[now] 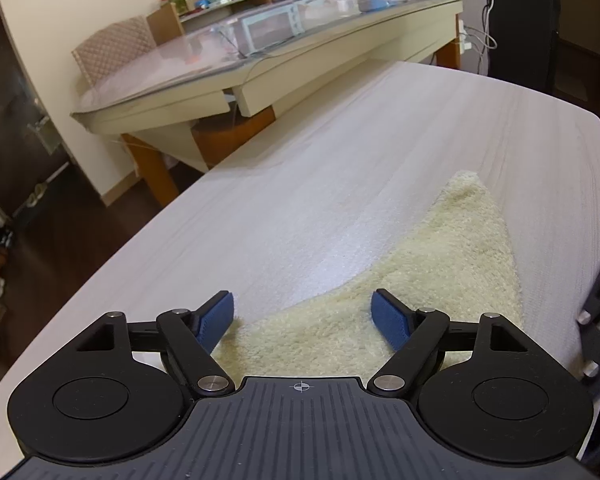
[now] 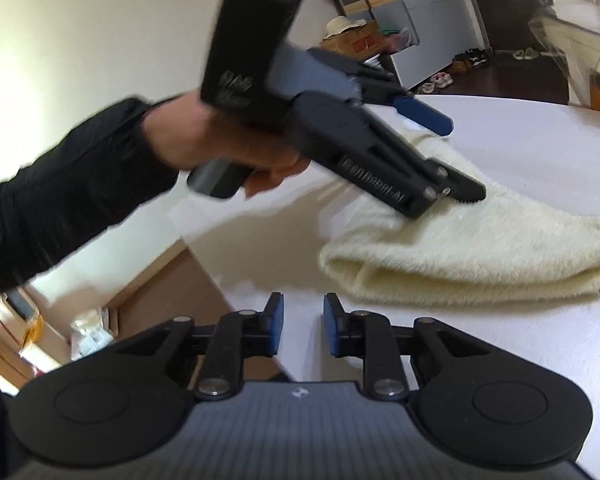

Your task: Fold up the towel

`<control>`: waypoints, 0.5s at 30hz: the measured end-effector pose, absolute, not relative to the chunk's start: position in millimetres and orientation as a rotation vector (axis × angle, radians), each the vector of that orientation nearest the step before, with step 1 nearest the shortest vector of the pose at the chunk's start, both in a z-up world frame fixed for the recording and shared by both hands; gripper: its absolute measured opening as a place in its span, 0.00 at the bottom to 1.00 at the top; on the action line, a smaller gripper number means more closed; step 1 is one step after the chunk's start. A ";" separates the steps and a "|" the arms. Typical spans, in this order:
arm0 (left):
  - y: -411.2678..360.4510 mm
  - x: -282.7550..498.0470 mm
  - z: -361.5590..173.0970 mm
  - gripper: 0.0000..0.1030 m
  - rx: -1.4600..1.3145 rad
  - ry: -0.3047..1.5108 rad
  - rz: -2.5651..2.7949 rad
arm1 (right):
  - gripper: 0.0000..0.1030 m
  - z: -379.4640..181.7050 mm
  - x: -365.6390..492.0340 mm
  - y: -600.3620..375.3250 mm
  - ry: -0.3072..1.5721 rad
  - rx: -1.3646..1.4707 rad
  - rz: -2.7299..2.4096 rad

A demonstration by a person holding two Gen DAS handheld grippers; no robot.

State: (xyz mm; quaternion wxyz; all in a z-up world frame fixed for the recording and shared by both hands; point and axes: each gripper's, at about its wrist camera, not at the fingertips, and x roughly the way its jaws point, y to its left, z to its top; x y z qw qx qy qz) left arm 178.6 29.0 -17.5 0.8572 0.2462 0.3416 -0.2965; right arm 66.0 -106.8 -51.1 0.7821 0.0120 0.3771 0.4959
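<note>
Cream towel (image 2: 480, 248) folded double near the tabletop (image 1: 320, 168) edge, left gripper (image 1: 302, 316) spread wide over it, pads clear of the pile, right gripper (image 2: 303, 326) parted narrowly, empty, beside the fold.

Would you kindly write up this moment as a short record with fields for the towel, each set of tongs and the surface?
towel: fluffy cream terry towel, folded over, rounded fold edge facing the right wrist camera
surface: pale wood-grain table
left tongs: open, over the towel's near end, nothing pinched
right tongs: open with a narrow gap, empty, short of the towel's fold
holder: hand in a black sleeve grips the left tool
</note>
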 end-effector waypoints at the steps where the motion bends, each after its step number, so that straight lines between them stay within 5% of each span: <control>1: 29.1 178.6 -17.6 0.79 0.515 0.718 -0.622 | 0.25 -50.6 64.7 -110.3 0.810 0.030 1.059; 15: 31.9 184.3 -17.8 0.80 0.476 0.751 -0.629 | 0.23 -44.3 92.9 -106.5 0.717 0.065 0.898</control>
